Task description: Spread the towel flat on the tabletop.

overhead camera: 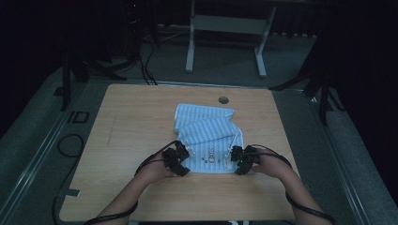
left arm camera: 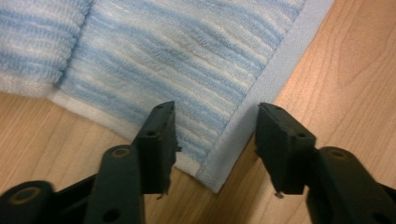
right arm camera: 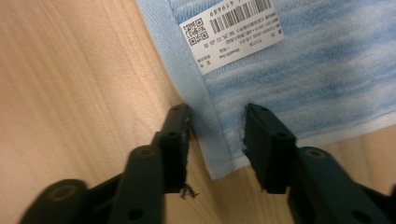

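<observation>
A blue-and-white striped towel (overhead camera: 206, 126) lies partly folded on the wooden table (overhead camera: 136, 117). My left gripper (overhead camera: 184, 152) sits at the towel's near left corner. In the left gripper view its jaws (left arm camera: 217, 116) stand open astride that corner (left arm camera: 210, 172), and the pads do not press on it. My right gripper (overhead camera: 230, 157) is at the near right corner. In the right gripper view its jaws (right arm camera: 217, 114) are open around the pale blue hem (right arm camera: 212, 135), just below a white barcode label (right arm camera: 231, 32).
A round cable hole (overhead camera: 223, 100) lies in the table behind the towel. Beyond the table stands a white desk frame (overhead camera: 225, 28) on a dark floor. Black cables (overhead camera: 70, 145) lie on the floor at the left. Bare wood surrounds the towel.
</observation>
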`<state>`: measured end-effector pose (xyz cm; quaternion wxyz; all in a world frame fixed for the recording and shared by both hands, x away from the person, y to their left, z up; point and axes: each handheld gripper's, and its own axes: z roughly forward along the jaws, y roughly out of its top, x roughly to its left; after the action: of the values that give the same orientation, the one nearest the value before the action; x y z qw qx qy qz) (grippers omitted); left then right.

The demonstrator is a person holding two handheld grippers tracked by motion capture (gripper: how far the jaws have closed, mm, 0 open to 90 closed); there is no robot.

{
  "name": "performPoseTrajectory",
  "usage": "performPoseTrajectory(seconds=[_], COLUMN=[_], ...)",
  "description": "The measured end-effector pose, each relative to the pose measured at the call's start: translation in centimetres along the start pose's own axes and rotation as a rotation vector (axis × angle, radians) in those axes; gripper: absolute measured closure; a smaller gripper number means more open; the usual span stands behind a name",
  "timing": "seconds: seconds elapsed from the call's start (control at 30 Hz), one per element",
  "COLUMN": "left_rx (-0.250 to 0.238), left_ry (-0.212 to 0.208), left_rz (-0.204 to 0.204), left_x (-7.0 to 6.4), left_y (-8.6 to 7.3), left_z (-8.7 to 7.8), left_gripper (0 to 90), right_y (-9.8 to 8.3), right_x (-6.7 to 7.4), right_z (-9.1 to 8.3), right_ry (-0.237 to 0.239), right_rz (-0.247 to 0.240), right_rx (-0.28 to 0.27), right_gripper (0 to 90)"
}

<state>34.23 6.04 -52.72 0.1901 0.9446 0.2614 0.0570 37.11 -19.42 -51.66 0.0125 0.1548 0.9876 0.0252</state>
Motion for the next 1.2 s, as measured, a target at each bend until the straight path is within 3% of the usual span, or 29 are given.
performPoseTrajectory(seconds=[0.07, 0.1, 0.13, 0.23, 0.4, 0.5, 0.6, 0.63, 0.7, 0.77, 0.8, 0.83, 0.9, 0.93, 0.97, 1.0, 1.03, 1.07, 1.1, 1.13, 1.17, 1.2], left_rx=[-0.002, -0.004, -0.003, -0.003, -0.007, -0.016, -0.022, -0.029, -0.043, -0.045, -0.054, -0.054, -0.061, -0.061, -0.056, -0.056, -0.053, -0.041, -0.035, -0.027, 0.002, 0.018], left_ry=[0.006, 0.007, 0.011, 0.007, -0.010, -0.011, -0.016, -0.013, -0.004, -0.011, -0.018, -0.018, -0.033, -0.033, -0.057, -0.057, -0.078, -0.108, -0.124, -0.148, -0.235, -0.272], left_rz=[-0.008, -0.007, -0.011, -0.015, -0.024, -0.038, -0.028, -0.015, 0.014, 0.032, 0.055, 0.055, 0.071, 0.071, 0.089, 0.089, 0.093, 0.105, 0.111, 0.116, 0.130, 0.138], left_x=[-0.1, -0.1, -0.1, -0.2, -0.5, -0.6, -0.8, -1.2, -2.1, -2.5, -3.5, -3.5, -5.0, -5.0, -6.2, -6.2, -6.9, -7.6, -8.1, -8.6, -9.6, -10.0], left_y=[0.1, 0.2, 0.2, 0.4, 0.7, 1.1, 1.3, 1.5, 1.4, 1.3, 1.0, 1.0, 0.2, 0.2, -0.7, -0.7, -1.1, -1.6, -1.9, -2.3, -3.1, -3.4], left_z=[0.0, 0.0, 0.0, 0.0, -1.0, -2.8, -4.2, -5.6, -7.6, -8.3, -9.5, -9.5, -10.7, -10.7, -10.9, -10.9, -10.9, -10.7, -10.5, -10.3, -9.6, -9.3], left_gripper=[57.0, 65.7, 65.7, 80.6, 82.8, 83.4, 83.4, 83.4, 83.3, 83.2, 83.2, 83.2, 83.1, 83.1, 82.9, 82.9, 82.9, 82.9, 82.7, 82.1, 79.8, 74.7], right_y=[0.2, 0.3, 0.3, 0.4, 0.4, 0.1, 0.0, -0.1, -0.6, -1.0, -1.3, -1.6, -2.2, -2.2, -3.0, -3.2, -3.6, -3.6, -4.1, -4.3, -4.5, -4.7], right_x=[0.3, 0.5, 0.5, 0.5, 0.6, 0.8, 1.0, 1.2, 3.0, 4.0, 4.6, 5.3, 6.8, 6.8, 8.8, 9.4, 10.3, 10.3, 12.0, 12.8, 13.4, 14.0], right_z=[0.0, 0.0, 0.0, 0.0, -0.5, -2.8, -3.7, -4.3, -7.1, -8.2, -8.7, -9.2, -9.8, -9.8, -10.0, -10.0, -9.8, -9.8, -9.3, -8.9, -8.6, -8.3], right_ry=[-0.016, -0.029, -0.029, -0.039, -0.026, -0.027, -0.031, -0.038, -0.072, -0.086, -0.095, -0.100, -0.102, -0.102, -0.096, -0.086, -0.078, -0.078, -0.040, -0.025, 0.002, 0.023], right_rz=[-0.011, -0.015, -0.015, -0.021, -0.035, -0.038, -0.045, -0.058, -0.103, -0.122, -0.132, -0.145, -0.175, -0.175, -0.206, -0.220, -0.233, -0.233, -0.270, -0.286, -0.297, -0.311], right_rx=[0.010, 0.008, 0.008, 0.015, 0.028, -0.010, -0.016, -0.020, -0.060, -0.076, -0.084, -0.092, -0.102, -0.102, -0.106, -0.107, -0.105, -0.105, -0.088, -0.075, -0.068, -0.058], right_gripper=[70.7, 77.8, 77.8, 84.3, 85.1, 85.1, 85.1, 85.1, 85.1, 85.1, 85.1, 85.1, 85.1, 85.1, 85.1, 85.0, 85.0, 85.0, 84.9, 84.4, 83.6, 82.0])
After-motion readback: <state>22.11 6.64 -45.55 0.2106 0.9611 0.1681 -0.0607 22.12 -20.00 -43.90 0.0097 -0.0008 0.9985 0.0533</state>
